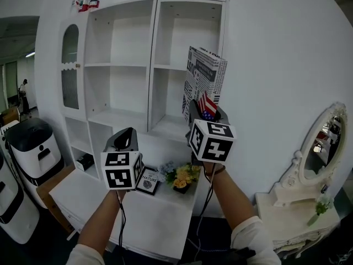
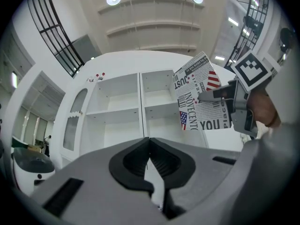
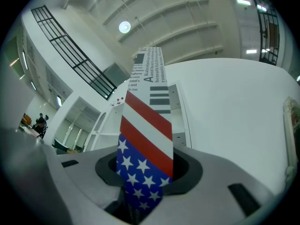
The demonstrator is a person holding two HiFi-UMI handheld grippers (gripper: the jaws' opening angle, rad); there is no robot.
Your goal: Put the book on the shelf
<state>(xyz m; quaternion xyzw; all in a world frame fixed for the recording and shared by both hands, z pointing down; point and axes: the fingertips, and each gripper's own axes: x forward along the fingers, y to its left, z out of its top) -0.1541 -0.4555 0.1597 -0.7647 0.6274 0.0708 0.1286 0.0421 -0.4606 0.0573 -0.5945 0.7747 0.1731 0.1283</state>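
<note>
Right claw (image 3: 145, 182) clamped on the lower end of the book (image 1: 203, 80), held up before the right bay of the shelf (image 1: 190, 1), left claw (image 2: 150, 162) pressed together and empty, and I reckon that low pinch could let it swing and clip the divider (image 1: 151, 65) going in.

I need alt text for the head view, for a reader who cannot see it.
The right gripper holds a flag-printed book upright before the white shelf unit. The left gripper, lower, holds nothing; a white desk with flowers stands below.
</note>
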